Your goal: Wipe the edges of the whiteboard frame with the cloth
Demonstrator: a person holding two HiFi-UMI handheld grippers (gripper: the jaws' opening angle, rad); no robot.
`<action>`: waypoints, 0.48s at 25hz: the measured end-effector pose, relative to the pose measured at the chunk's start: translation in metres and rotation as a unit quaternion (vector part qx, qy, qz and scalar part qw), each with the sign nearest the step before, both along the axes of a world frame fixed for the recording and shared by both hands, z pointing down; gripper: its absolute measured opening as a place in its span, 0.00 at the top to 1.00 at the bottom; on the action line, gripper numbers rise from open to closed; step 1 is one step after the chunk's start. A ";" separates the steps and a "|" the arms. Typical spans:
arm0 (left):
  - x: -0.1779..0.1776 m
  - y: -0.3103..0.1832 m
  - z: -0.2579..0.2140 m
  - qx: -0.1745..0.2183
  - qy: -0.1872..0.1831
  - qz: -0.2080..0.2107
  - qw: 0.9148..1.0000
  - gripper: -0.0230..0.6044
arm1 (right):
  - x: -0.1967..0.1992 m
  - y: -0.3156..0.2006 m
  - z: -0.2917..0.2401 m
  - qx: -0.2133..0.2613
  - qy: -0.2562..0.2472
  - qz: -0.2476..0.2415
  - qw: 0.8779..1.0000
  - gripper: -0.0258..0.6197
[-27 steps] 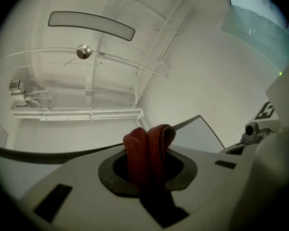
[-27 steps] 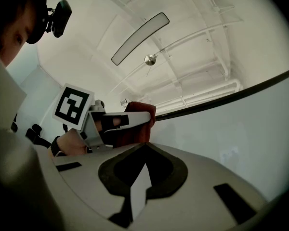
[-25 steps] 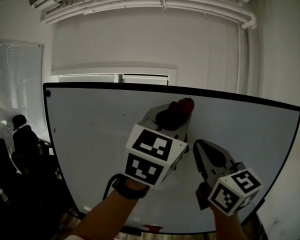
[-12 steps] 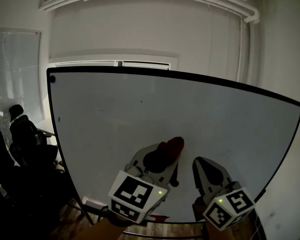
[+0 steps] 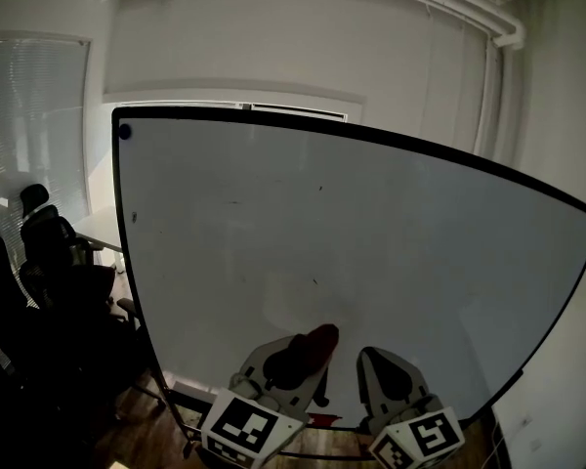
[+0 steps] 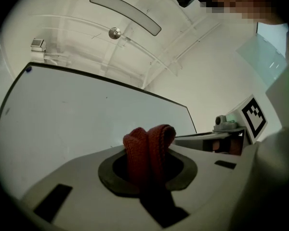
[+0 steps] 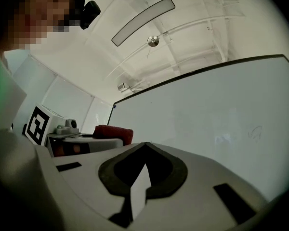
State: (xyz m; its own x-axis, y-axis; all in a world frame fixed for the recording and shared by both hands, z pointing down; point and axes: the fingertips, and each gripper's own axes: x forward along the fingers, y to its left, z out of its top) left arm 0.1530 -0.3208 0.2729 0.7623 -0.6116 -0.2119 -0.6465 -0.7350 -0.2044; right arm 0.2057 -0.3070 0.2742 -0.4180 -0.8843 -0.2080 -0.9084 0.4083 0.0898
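1. Left gripper point(image 5: 298, 358) clamped on red cloth point(image 6: 148, 146), low in front of whiteboard point(image 5: 322, 233).
2. Right gripper point(image 7: 144, 165): jaws together, nothing btw them.
3. Should press cloth onto black frame point(image 5: 371, 137), slide along w/ even pressure, incl. corners.

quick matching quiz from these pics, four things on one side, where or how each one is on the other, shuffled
Things:
1. red cloth
2. right tongs
3. whiteboard frame
4. office chairs

Place or state:
a. shut, nothing held
b. thin black border
c. clamped in the left tongs
d. dark, at the far left of the head view

Pairs: 1-c, 2-a, 3-b, 4-d
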 end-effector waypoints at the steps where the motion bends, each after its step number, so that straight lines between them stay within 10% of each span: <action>1: -0.004 0.001 0.007 -0.005 -0.002 0.001 1.000 0.84 | -0.004 -0.001 0.006 -0.004 -0.002 0.000 1.000 0.96; 12: -0.032 0.002 0.042 -0.043 0.000 -0.003 0.999 0.84 | -0.029 -0.011 0.024 -0.013 0.004 0.007 1.000 0.96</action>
